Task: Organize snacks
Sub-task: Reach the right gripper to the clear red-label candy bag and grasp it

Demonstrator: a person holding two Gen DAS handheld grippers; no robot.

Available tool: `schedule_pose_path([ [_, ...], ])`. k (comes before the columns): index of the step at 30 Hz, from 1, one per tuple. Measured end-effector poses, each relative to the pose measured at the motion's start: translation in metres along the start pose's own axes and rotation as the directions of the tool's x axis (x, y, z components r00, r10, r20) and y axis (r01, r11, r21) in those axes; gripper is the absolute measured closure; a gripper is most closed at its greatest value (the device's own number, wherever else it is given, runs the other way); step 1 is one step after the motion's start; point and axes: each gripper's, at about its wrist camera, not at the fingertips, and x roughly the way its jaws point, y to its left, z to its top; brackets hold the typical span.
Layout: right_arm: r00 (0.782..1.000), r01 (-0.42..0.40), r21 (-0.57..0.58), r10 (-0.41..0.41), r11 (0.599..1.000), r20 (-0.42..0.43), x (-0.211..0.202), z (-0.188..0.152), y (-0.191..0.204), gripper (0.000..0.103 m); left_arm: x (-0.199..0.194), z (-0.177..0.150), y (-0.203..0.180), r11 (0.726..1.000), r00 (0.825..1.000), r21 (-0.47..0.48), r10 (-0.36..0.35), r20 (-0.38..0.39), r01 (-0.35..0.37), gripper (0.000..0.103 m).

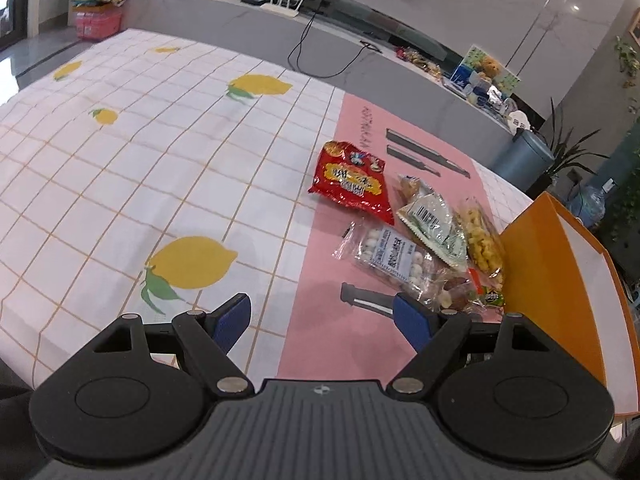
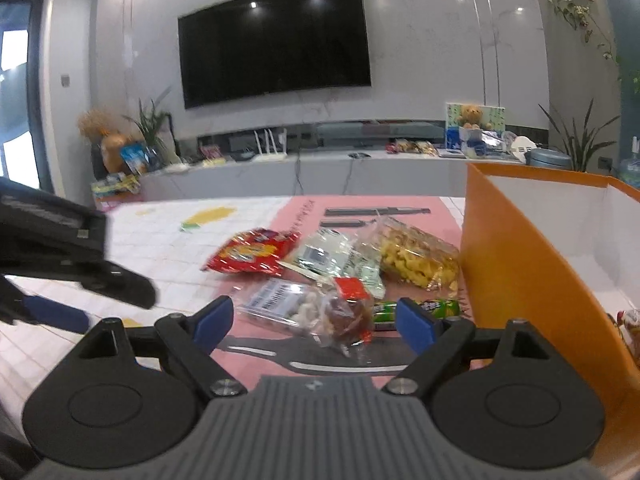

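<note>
**Risk of a multi-packet grab at the snack pile**

While both tools stand empty above the table, the snack pile remains wholly unsorted on the pink mat (image 2: 304, 212), at about 12 o'clock from the right gripper (image 2: 316, 322) and 1 o'clock from the left gripper (image 1: 324, 320). The right gripper's jaws stand wide, nothing between the pads; the left gripper's jaws are likewise wide and hold nothing.

Findings:
- The clear bag of white candies (image 2: 280, 302), the dark-filled packet with the red label (image 2: 346, 312) and the green candy stick (image 2: 436, 308) lie touching or overlapping just ahead of the right gripper. A wide closure here would likely pinch two wrappers at once.
- The green-and-white packet (image 2: 336, 258) rests partly on its neighbours, and the yellow puffed-snack bag (image 2: 416, 262) leans near the orange box (image 2: 516, 264) at 2 o'clock. Lifting one may drag another off the mat.
- Film wrappers are slick and crinkly; in my judgement a shallow pinch on a loose edge could slip in transit.
- The red packet (image 1: 348, 178) lies apart at 11 o'clock of the pile and looks the safer single pick.
- The box's near wall stands tall; a low carry could strike it.
- Both tools hang close together at the pile, so they could collide.
</note>
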Motion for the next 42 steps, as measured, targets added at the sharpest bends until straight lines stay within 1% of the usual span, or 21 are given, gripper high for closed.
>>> schedule_pose_path([
  [3, 0.999, 0.041, 0.003, -0.041, 0.999, -0.019, 0.013, 0.003, -0.004, 0.018, 0.005, 0.000, -0.001, 1.000, 1.000, -0.003, -0.001, -0.016, 0.001, 0.009],
  [5, 0.998, 0.048, 0.003, -0.048, 0.999, -0.028, 0.022, 0.004, -0.006, 0.019, 0.010, 0.002, -0.001, 1.000, 0.999, 0.003, -0.012, -0.030, 0.012, 0.009],
  [10, 0.997, 0.052, -0.025, -0.054, 0.998, -0.048, 0.041, 0.001, -0.008, 0.019, 0.018, 0.000, -0.002, 1.000, 0.999, -0.001, -0.003, -0.044, 0.003, 0.009],
  [12, 0.997, 0.048, -0.031, -0.050, 0.998, -0.057, 0.047, -0.001, -0.008, 0.024, 0.021, -0.001, -0.003, 1.000, 0.998, 0.003, -0.012, -0.054, 0.012, 0.009],
  [13, 0.997, 0.046, -0.041, -0.048, 0.998, -0.061, 0.050, -0.002, -0.008, 0.026, 0.021, -0.002, -0.003, 1.000, 0.998, 0.005, -0.016, -0.058, 0.016, 0.009],
  [15, 0.997, 0.053, -0.057, -0.056, 0.997, -0.062, 0.053, -0.004, -0.007, 0.032, 0.022, -0.003, -0.005, 1.000, 0.998, 0.011, -0.019, -0.064, 0.020, 0.009],
  [19, 0.997, 0.036, -0.073, -0.040, 0.997, -0.064, 0.059, -0.005, -0.004, 0.040, 0.024, -0.006, -0.008, 0.999, 0.997, 0.026, -0.019, -0.071, 0.020, 0.009],
  [20, 0.997, 0.035, -0.077, -0.040, 0.996, -0.071, 0.061, -0.005, -0.003, 0.044, 0.024, -0.007, -0.008, 0.999, 0.997, 0.030, -0.018, -0.072, 0.020, 0.009],
  [21, 0.996, 0.032, -0.078, -0.038, 0.996, -0.083, 0.063, -0.005, -0.003, 0.054, 0.025, -0.007, -0.009, 0.999, 0.997, 0.032, -0.017, -0.073, 0.020, 0.009],
  [23, 0.996, 0.025, -0.065, -0.031, 0.998, -0.084, 0.064, -0.003, -0.004, 0.064, 0.025, -0.008, -0.010, 0.999, 0.997, 0.037, -0.015, -0.074, 0.018, 0.009],
  [27, 0.997, 0.014, -0.047, -0.017, 0.999, -0.073, 0.061, -0.004, -0.007, 0.069, 0.026, -0.007, -0.010, 0.999, 0.997, 0.039, -0.012, -0.075, 0.015, 0.009],
  [30, 0.997, 0.014, -0.048, -0.018, 0.999, -0.071, 0.055, -0.003, -0.008, 0.069, 0.025, -0.007, -0.009, 0.999, 0.997, 0.029, -0.018, -0.078, 0.020, 0.009],
  [33, 0.998, -0.001, -0.001, 0.001, 1.000, -0.059, 0.040, 0.003, -0.011, 0.070, 0.023, -0.006, -0.009, 0.999, 0.996, 0.026, -0.030, -0.080, 0.032, 0.009],
  [37, 0.999, -0.002, -0.069, 0.000, 0.998, -0.033, 0.008, 0.012, -0.006, 0.070, 0.019, -0.004, -0.009, 0.999, 0.997, 0.026, -0.046, -0.061, 0.048, 0.009],
  [42, 0.999, -0.018, -0.105, 0.014, 0.994, -0.044, -0.034, 0.015, -0.009, 0.070, 0.021, -0.005, -0.010, 0.999, 0.998, 0.027, -0.042, -0.053, 0.043, 0.009],
])
